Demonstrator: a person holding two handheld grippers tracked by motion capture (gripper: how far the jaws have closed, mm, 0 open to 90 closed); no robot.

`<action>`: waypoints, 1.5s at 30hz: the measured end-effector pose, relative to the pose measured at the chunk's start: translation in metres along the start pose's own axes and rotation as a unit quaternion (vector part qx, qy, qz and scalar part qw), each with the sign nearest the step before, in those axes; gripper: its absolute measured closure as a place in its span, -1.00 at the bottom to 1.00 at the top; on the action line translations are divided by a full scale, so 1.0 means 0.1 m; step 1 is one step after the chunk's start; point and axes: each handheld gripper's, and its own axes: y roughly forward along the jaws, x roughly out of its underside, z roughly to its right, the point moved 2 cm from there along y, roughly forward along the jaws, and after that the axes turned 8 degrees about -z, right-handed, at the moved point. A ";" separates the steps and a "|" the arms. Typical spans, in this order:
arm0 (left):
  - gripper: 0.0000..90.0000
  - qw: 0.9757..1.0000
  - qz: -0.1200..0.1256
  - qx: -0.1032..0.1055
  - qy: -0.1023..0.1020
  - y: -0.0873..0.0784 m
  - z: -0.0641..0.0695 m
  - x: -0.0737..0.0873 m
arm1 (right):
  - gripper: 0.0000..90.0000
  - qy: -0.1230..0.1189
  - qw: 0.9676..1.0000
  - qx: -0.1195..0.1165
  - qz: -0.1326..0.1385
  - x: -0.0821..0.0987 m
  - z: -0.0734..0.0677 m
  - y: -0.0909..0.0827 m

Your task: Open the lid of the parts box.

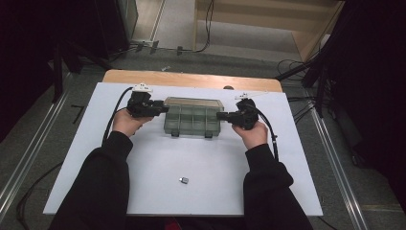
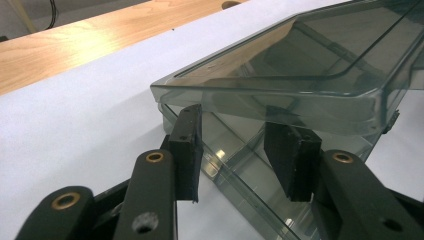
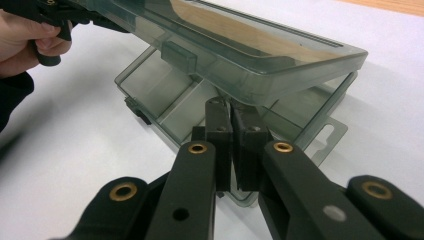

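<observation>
Organizer box, smoky transparent plastic with divided compartments, is sitting on the white table sheet directly between the two claws, its lid standing slightly raised above the base. White sheet is covering most of a wooden tabletop, whose bare strip is showing beyond both claws.

Left gripper is lying at the box's left end, pointing inward. In the left gripper view its jaws are straddling the box corner just under the overhanging lid rim: one pad is standing outside the wall, the other is showing through the clear plastic. A gap is remaining beside the outer pad, so this claw is reading as released, not yet clenched on the wall.

Right gripper is lying at the box's right end, pointing inward. In the right gripper view its pads are pressing nearly together on the thin edge of the base beneath the lid; it is clenched, grasping the organizer box.

Small dark object is lying on the sheet nearer the person than both claws, well apart from the box; too small to identify.
</observation>
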 end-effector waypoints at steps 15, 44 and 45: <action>0.41 1.000 0.009 -0.003 -0.001 0.00 0.01 -0.01 | 0.44 0.009 1.000 0.016 0.001 0.05 0.12 0.03; 0.38 1.000 0.010 -0.005 -0.008 0.00 0.00 -0.07 | 0.28 -0.005 0.997 0.064 0.038 -0.07 0.23 0.11; 0.38 1.000 0.010 -0.006 -0.009 0.00 0.00 -0.09 | 0.30 -0.006 0.997 0.065 0.037 -0.10 0.22 0.11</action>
